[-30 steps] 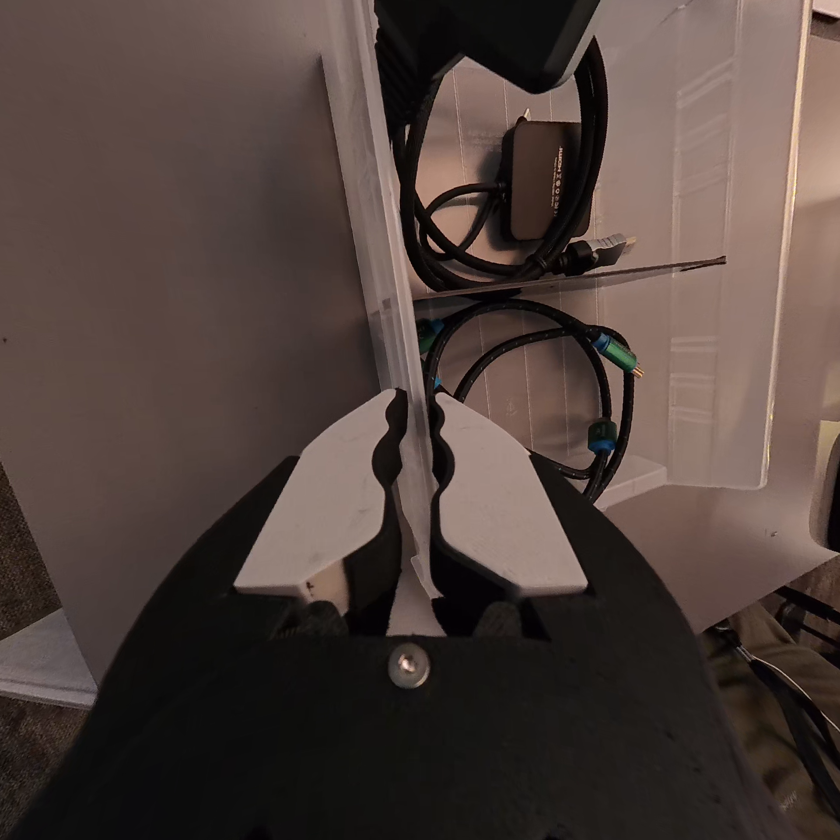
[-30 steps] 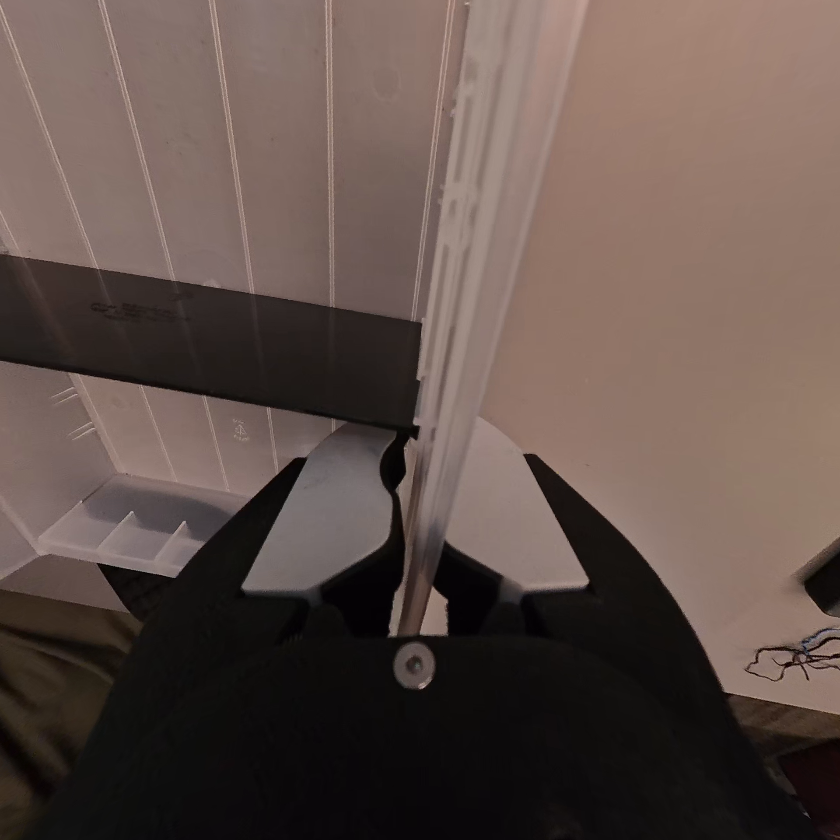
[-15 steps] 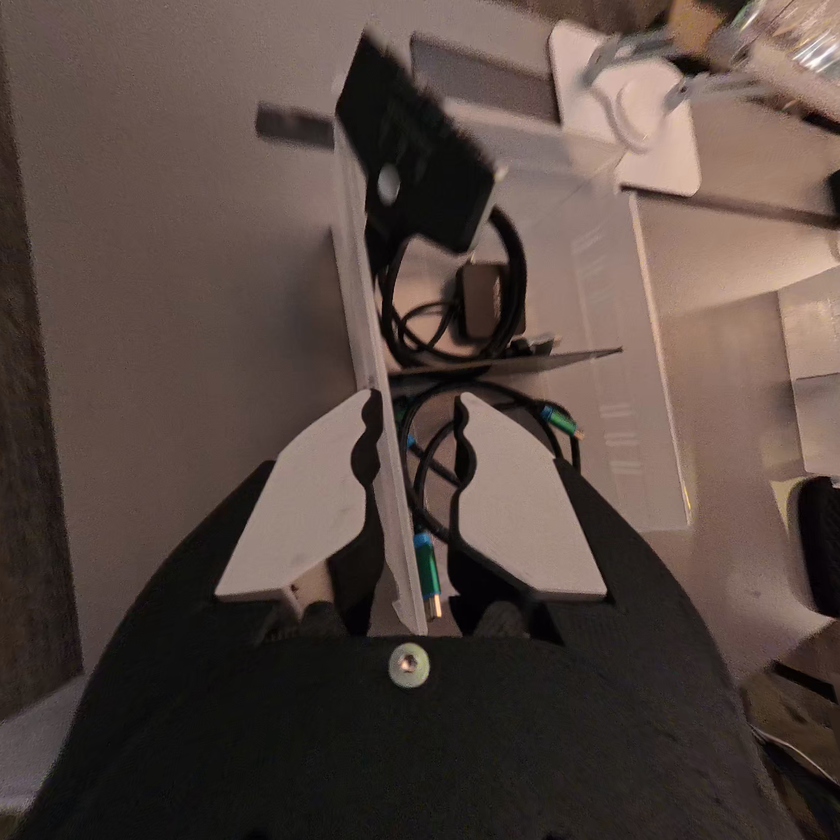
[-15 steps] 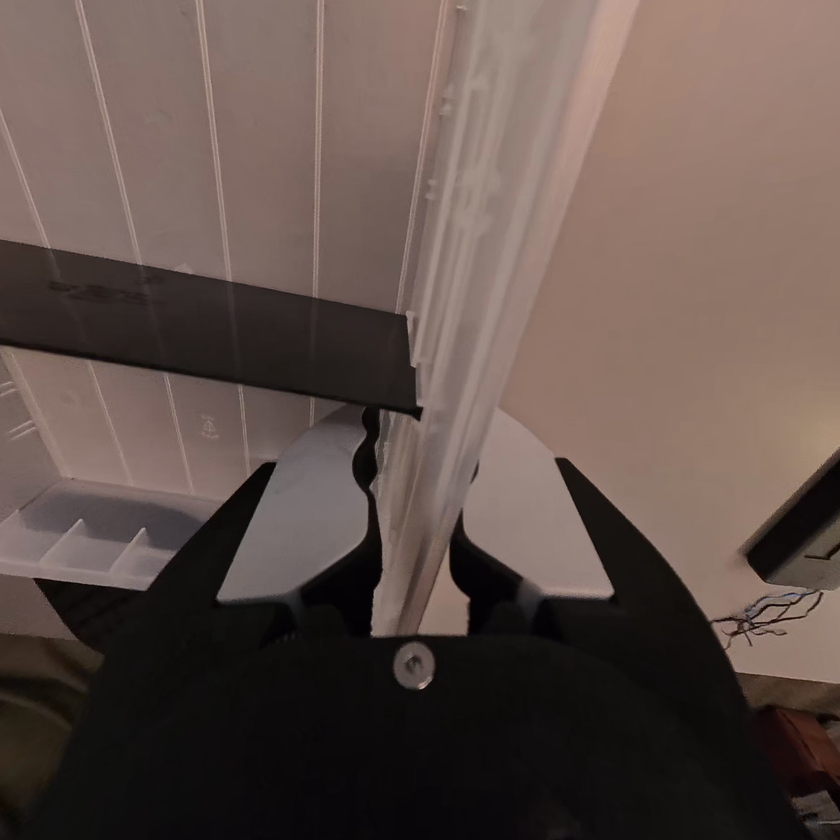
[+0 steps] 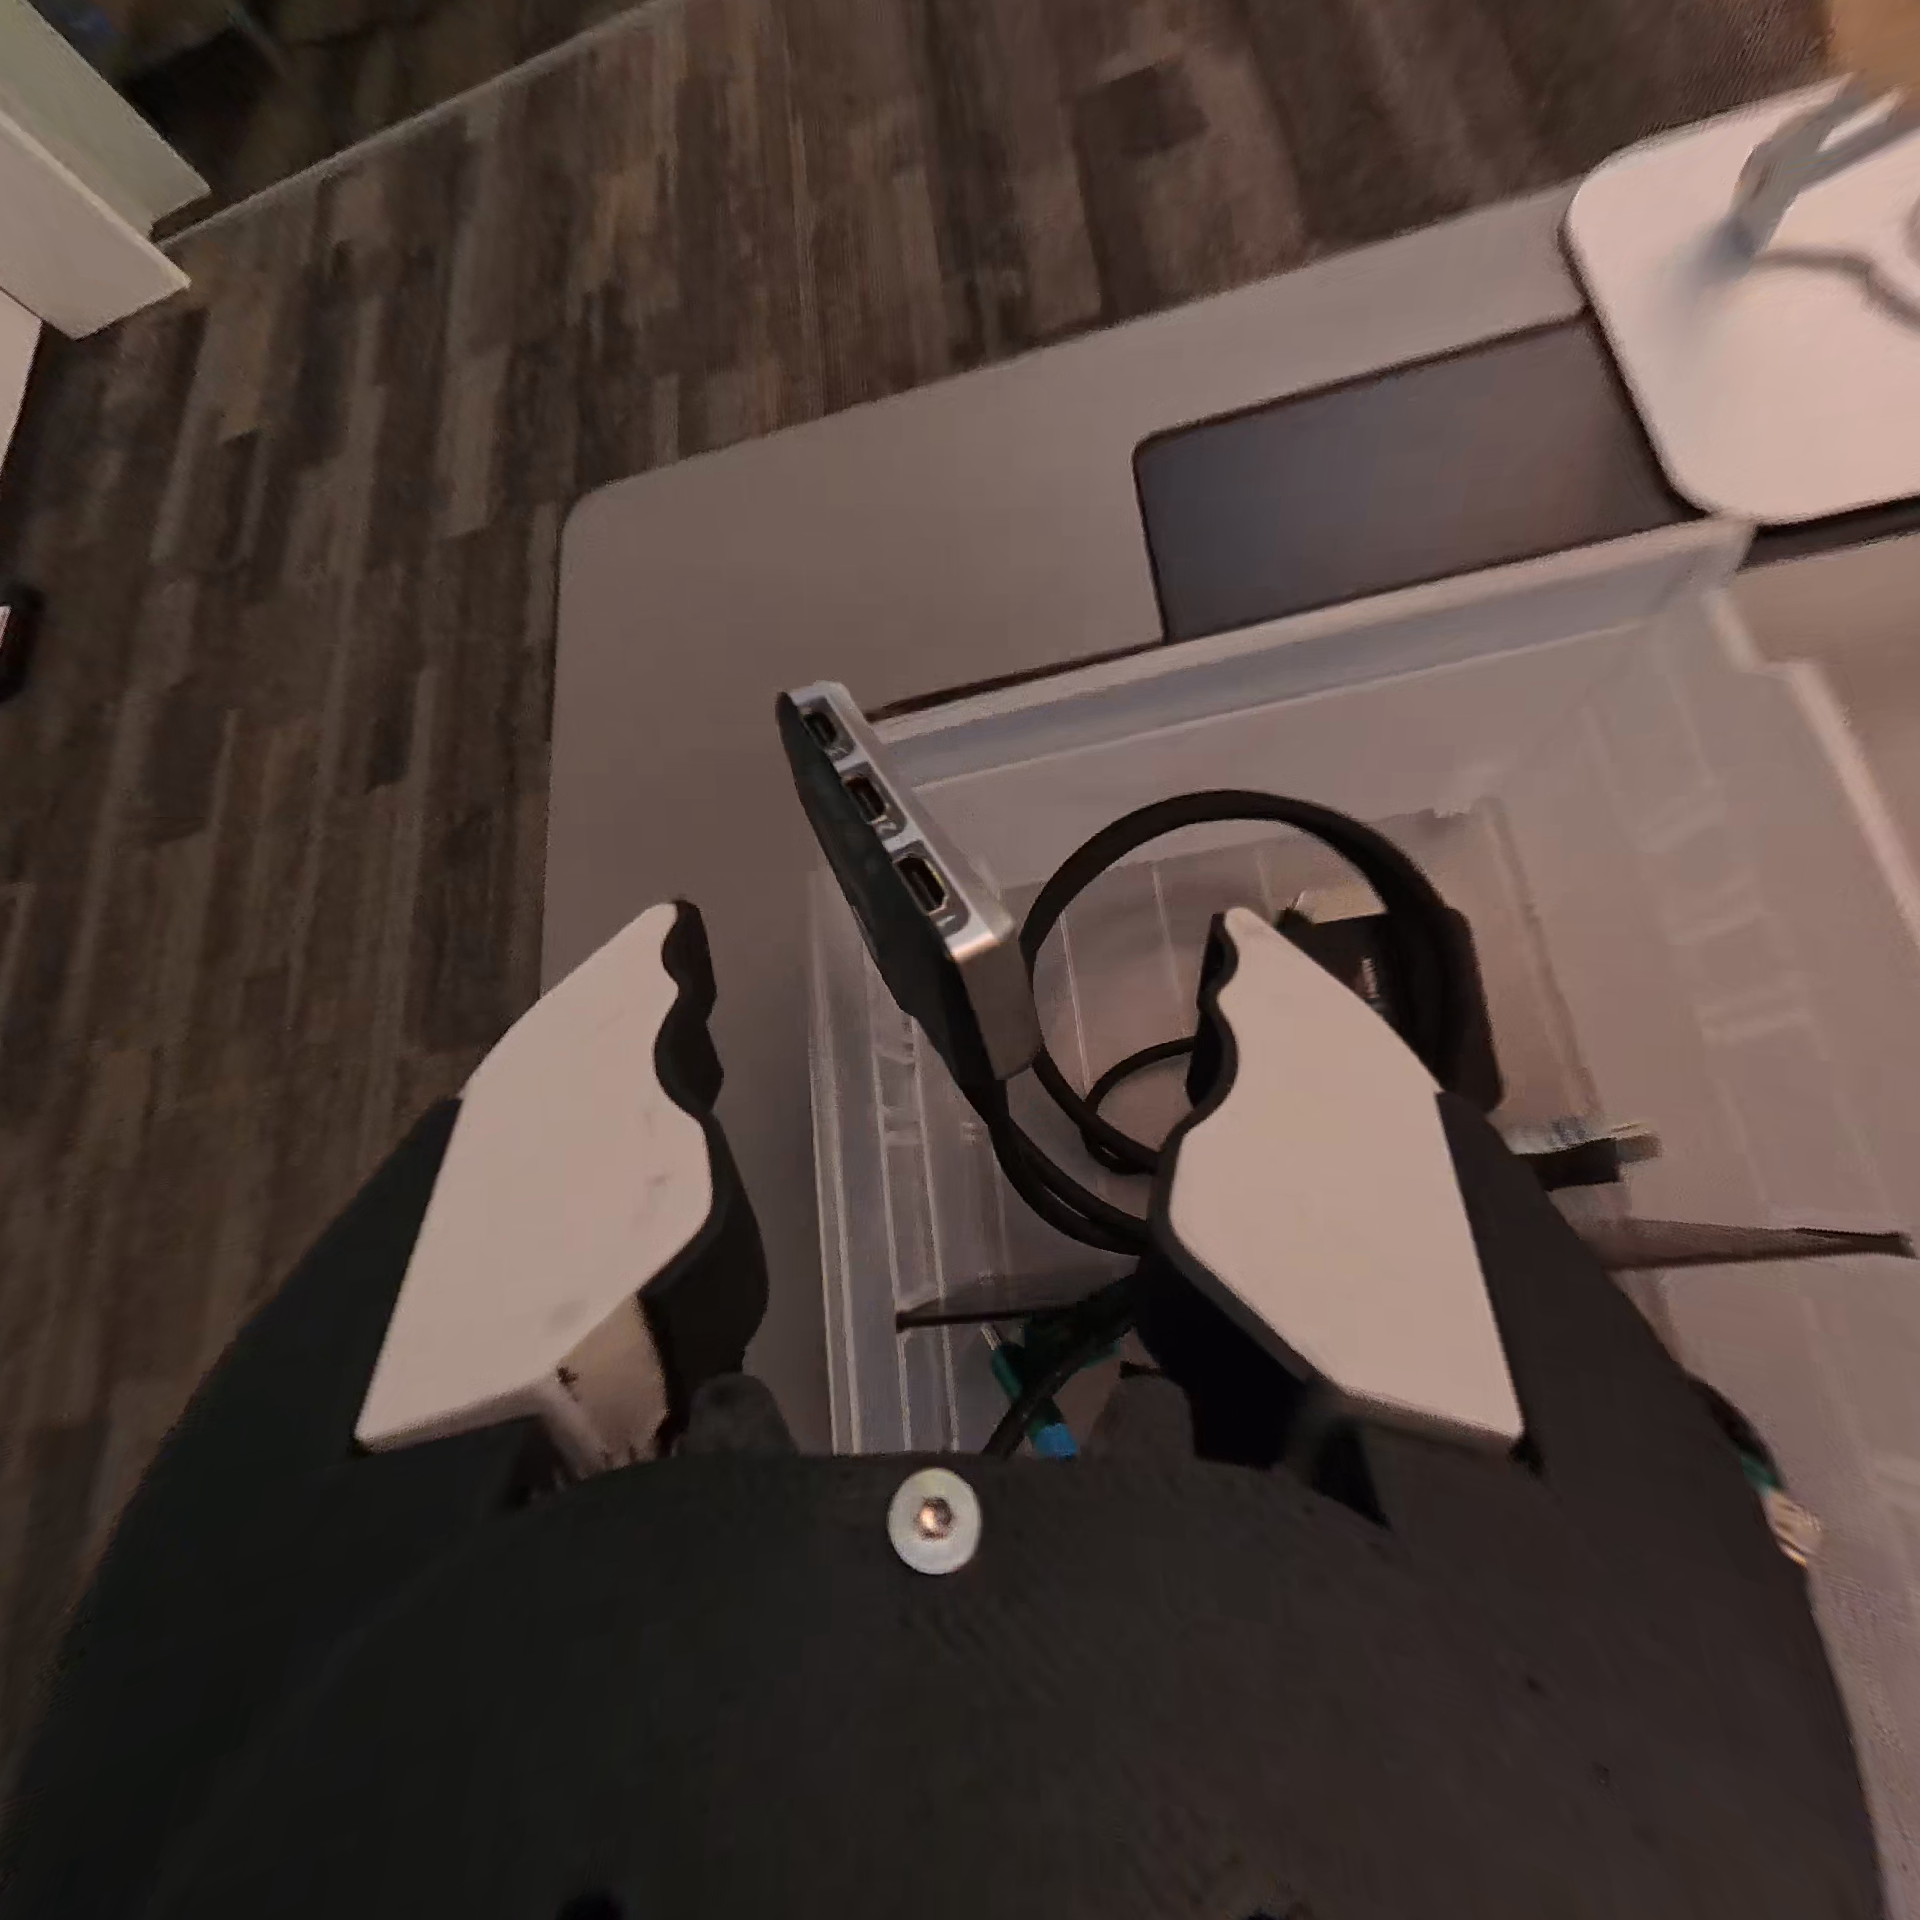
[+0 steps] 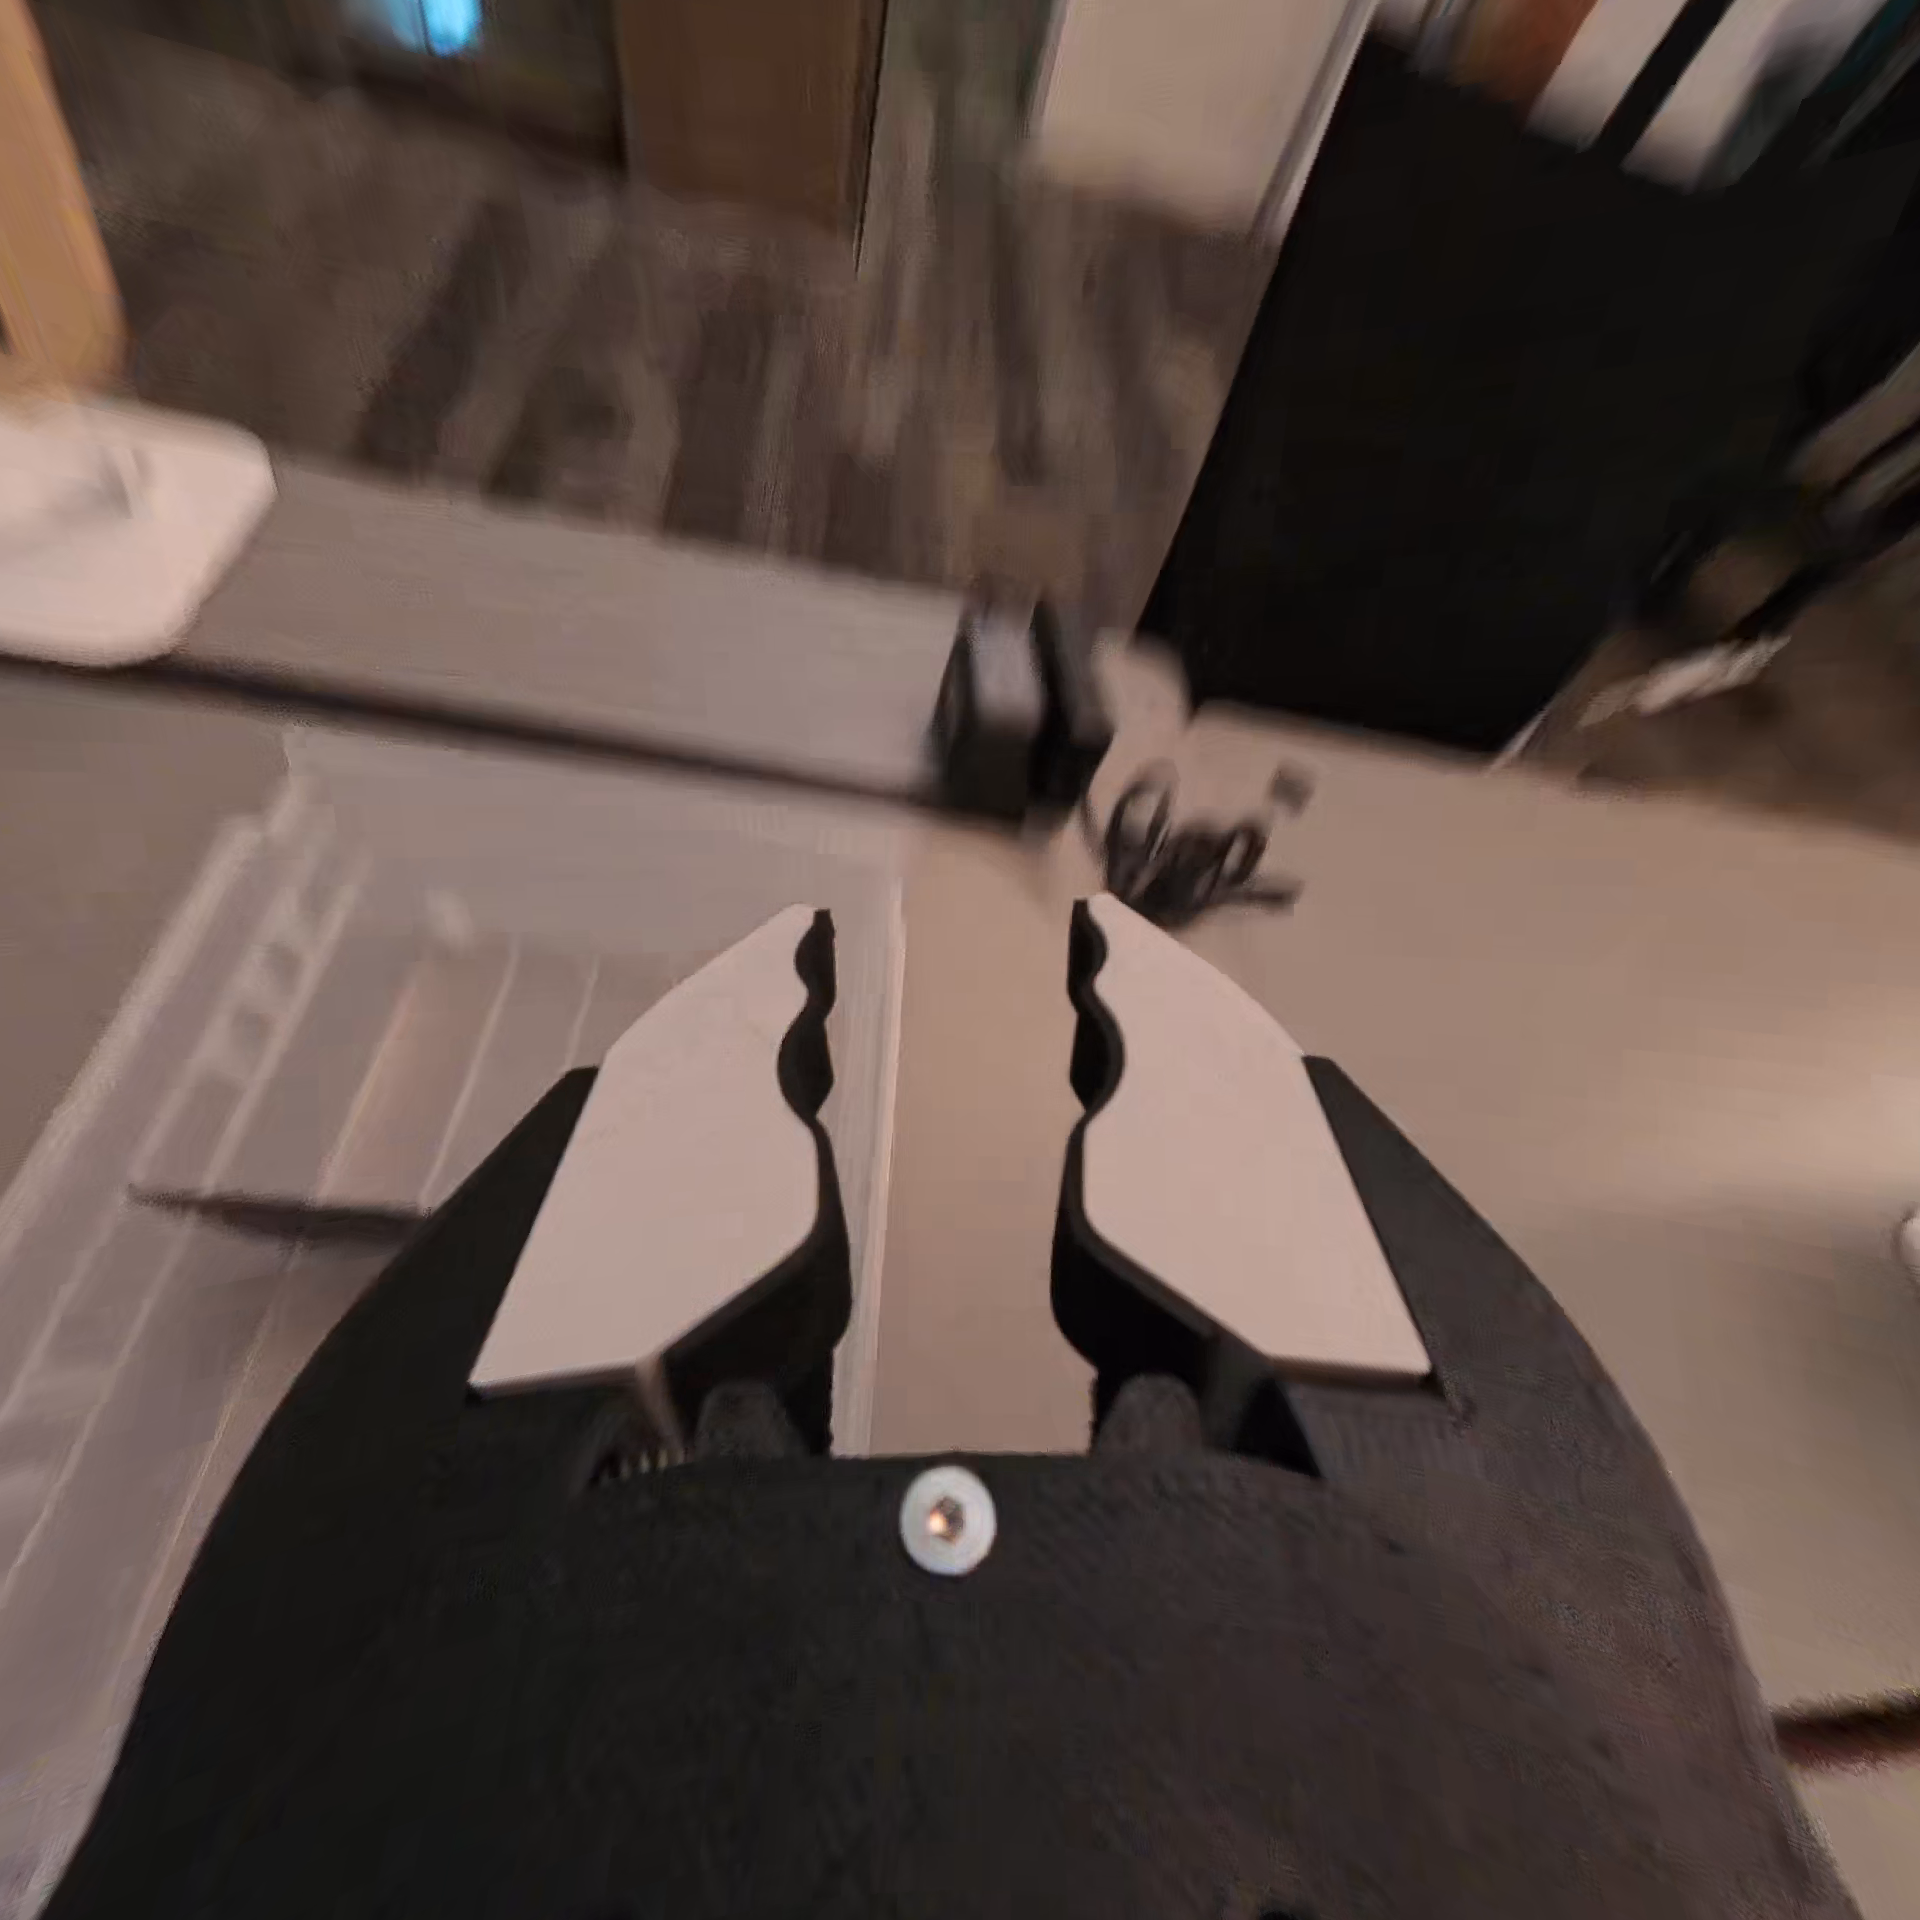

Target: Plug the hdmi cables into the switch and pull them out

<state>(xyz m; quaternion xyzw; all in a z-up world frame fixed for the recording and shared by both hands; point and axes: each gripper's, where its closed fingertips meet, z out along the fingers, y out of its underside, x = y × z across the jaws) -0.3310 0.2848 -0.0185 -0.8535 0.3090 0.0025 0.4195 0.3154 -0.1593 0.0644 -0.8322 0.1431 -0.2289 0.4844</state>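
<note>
The HDMI switch (image 5: 894, 862), grey and black with three ports along one edge, leans tilted against the left wall of a clear plastic box (image 5: 862, 1195). A black cable coil (image 5: 1226, 821) lies in the same compartment beside a small dark adapter (image 5: 1371, 961). Cable plugs with green and blue collars (image 5: 1039, 1382) lie in the nearer compartment. My left gripper (image 5: 951, 920) is open wide above the box's left wall, holding nothing. My right gripper (image 6: 951, 914) is open and empty above the box's right wall (image 6: 883, 1039). The right wrist view is blurred.
The box sits on a grey table (image 5: 675, 644). Behind it lie a dark flat pad (image 5: 1382, 499) and a white stand base (image 5: 1766, 312). In the right wrist view, a loose black wire bundle (image 6: 1184, 852) and a black block (image 6: 997, 675) lie beyond the box. Wood-look floor surrounds the table.
Both grippers were shut on the box's side walls and have let go and opened. Both cameras have lifted and tilted up, so the table's far edge and floor now show.
</note>
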